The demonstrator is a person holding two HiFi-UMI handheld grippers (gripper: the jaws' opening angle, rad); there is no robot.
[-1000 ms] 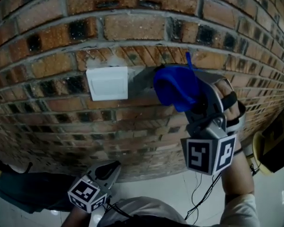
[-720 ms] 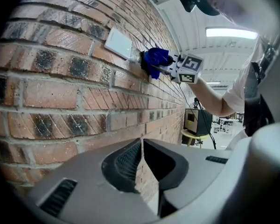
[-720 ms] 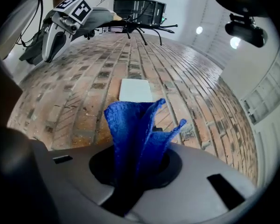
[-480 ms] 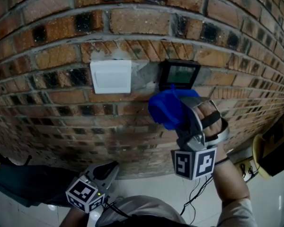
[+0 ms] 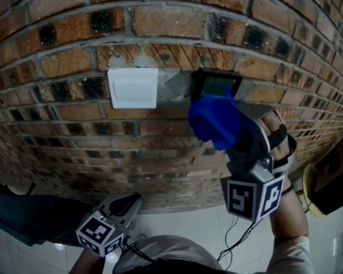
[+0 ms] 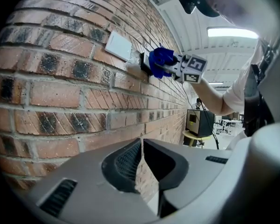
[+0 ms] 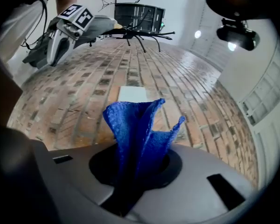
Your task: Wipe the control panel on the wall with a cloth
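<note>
1. Control panel [image 5: 216, 84], a dark-framed unit, is fixed to the brick wall [image 5: 57, 124]. Well below it and to its left, my left gripper [image 5: 131, 203] hangs low near the pale floor. Its jaws are pressed together, with nothing between them.
2. Higher up the wall, left of the panel, I see a white switch plate [image 5: 132, 87]. A patch of grey mortar lies between the two.
3. Next comes the blue cloth [image 5: 214, 121], bunched into upright folds. From my head view its top covers the panel's lower edge. The left gripper view shows it right up against the panel's front.
4. My right gripper [image 7: 136, 167] is pinching the cloth at its lower end, and the folds fan out beyond the jaw tips towards the wall. It is raised to panel height, with its marker cube [image 5: 251, 196] facing me.
5. A hand [image 5: 277, 138] wraps the right gripper's grip, forearm running down to the lower right.
6. At the far right edge, a dark box [image 5: 331, 176] stands on a yellowish stand.
</note>
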